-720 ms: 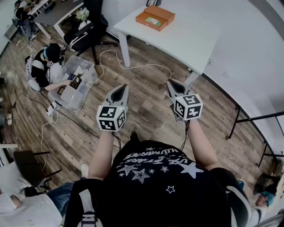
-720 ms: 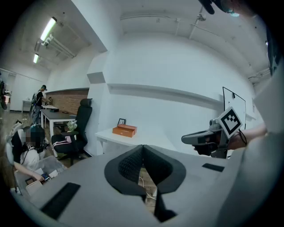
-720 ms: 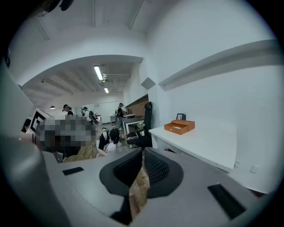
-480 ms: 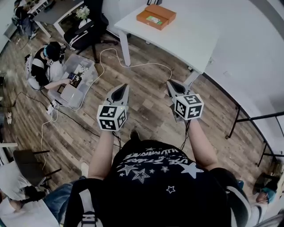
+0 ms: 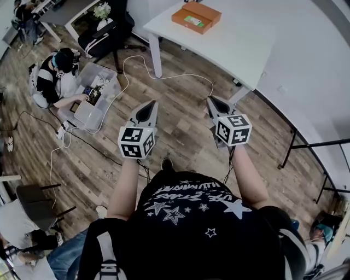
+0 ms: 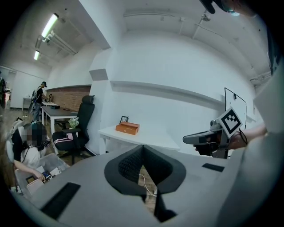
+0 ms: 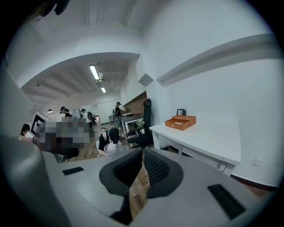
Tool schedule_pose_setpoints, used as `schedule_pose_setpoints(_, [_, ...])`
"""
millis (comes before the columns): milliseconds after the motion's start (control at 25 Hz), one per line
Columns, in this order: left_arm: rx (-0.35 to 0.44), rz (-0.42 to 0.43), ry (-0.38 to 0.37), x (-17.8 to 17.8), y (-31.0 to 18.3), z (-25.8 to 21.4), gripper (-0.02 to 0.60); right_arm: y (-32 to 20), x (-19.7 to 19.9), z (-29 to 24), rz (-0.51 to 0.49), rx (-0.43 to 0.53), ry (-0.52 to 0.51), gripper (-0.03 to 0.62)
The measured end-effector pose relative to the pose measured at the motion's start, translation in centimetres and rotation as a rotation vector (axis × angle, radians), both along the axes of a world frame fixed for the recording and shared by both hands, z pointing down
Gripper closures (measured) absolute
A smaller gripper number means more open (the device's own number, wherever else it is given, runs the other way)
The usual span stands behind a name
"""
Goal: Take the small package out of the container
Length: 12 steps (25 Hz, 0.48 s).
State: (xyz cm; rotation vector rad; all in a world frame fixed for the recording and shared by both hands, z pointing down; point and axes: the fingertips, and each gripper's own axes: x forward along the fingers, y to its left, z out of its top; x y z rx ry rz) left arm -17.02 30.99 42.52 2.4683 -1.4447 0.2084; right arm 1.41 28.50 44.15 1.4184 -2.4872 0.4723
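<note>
1. Standing on the wooden floor [image 5: 180, 134] well apart from the white counter [image 5: 235, 49], the person holds the left tongs [image 5: 150, 105] and right tongs [image 5: 210, 100] out in front. Both are pinched together at the tips, with nothing between them.
2. The open orange box [image 5: 191, 21] sits near the counter's far corner. A pale, green-marked item inside appears to be the small package [image 5: 192, 22], though it is too small to be sure.
3. The step in hand looks like the approach, since neither tool is anywhere near the box. Walking right up to the counter's edge comes first, minding the white cable [image 5: 164, 82] trailing across the floor by the counter's leg.
4. The working tongs should be spread before dipping in. A descent from above, clear of the lid [image 5: 208, 11] beside the tray, suits best. The other tongs could steady the box wall while the package lifts straight up.
</note>
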Motion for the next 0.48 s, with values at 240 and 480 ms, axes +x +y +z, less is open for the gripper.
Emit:
schedule_pose_setpoints(240, [0.009, 0.005, -0.008, -3.8, -2.1, 0.4, 0.562, -2.9, -3.1, -0.6, 0.017, 0.034, -0.039, 0.54])
schedule_pose_setpoints(480, [0.014, 0.026, 0.017, -6.9, -5.2, 0.3, 0.563, -5.1, -5.1, -0.4, 0.051, 0.034, -0.029, 0.54])
